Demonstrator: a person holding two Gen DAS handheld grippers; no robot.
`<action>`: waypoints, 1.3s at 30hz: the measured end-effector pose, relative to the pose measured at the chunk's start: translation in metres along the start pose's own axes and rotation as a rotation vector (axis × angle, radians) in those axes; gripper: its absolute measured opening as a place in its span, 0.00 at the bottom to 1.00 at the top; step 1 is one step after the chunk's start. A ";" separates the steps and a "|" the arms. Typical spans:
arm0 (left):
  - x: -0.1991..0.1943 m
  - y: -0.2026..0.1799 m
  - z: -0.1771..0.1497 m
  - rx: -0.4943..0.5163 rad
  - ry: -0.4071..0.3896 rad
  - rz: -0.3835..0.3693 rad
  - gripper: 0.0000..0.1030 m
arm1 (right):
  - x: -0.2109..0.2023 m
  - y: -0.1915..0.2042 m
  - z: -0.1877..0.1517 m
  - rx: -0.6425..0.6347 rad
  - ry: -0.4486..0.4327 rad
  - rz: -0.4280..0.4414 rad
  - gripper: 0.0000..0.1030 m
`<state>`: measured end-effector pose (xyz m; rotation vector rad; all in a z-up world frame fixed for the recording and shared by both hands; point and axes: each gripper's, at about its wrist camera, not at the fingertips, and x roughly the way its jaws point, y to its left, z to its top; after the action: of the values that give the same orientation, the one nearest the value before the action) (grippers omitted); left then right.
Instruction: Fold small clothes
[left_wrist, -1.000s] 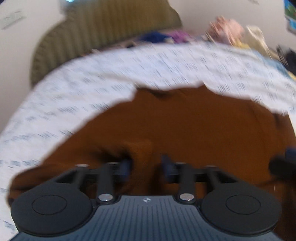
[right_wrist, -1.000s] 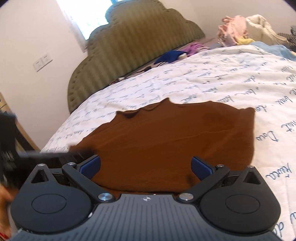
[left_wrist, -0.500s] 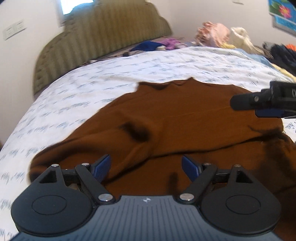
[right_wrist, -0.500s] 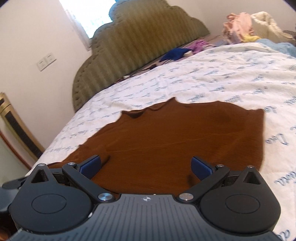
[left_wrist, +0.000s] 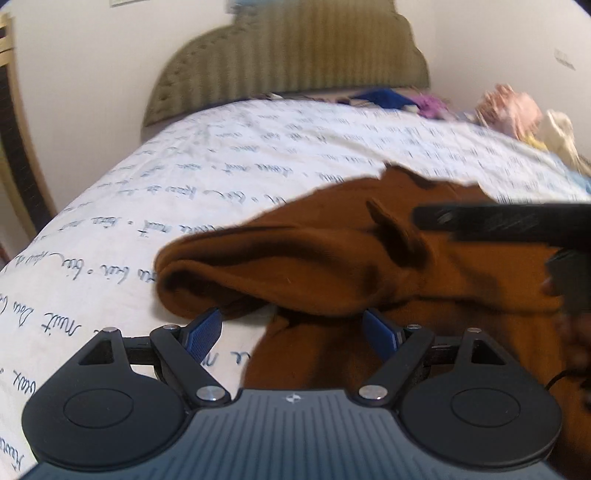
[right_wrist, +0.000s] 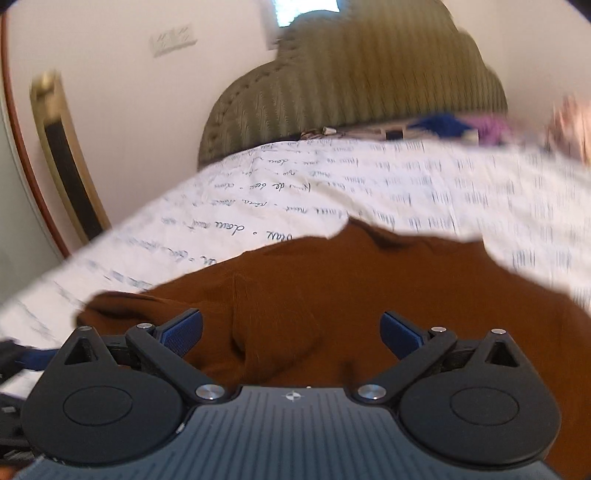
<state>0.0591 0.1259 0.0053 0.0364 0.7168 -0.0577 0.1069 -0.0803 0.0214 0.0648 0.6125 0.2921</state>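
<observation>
While both wrist views are smearing with blur, I am seeing my left gripper (left_wrist: 291, 328) hanging with jaws wide and holding nothing, the brown garment (left_wrist: 332, 258) bunching into a rolled fold at its twelve o'clock on the script-printed bedsheet (left_wrist: 184, 192). My right gripper (right_wrist: 291, 328) is also gaping wide over the brown cloth, which is spreading toward twelve o'clock, the olive headboard (right_wrist: 369, 81) beyond.

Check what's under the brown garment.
The brown garment lies on the script-printed bedsheet, its left side folded over onto itself. Whatever lies beneath the fabric is hidden. Both grippers' jaws are apart.
</observation>
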 end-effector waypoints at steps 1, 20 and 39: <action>-0.003 0.002 0.004 -0.021 -0.021 0.007 0.81 | 0.009 0.008 0.003 -0.031 0.003 -0.023 0.98; 0.048 -0.015 0.006 0.079 0.085 0.150 0.82 | -0.005 -0.099 -0.026 0.494 0.018 0.049 0.94; 0.051 -0.011 0.003 0.066 0.088 0.144 0.84 | -0.007 -0.117 -0.062 0.711 0.145 0.373 0.89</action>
<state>0.0985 0.1131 -0.0259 0.1538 0.7979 0.0582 0.0950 -0.1959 -0.0424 0.8546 0.8258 0.4299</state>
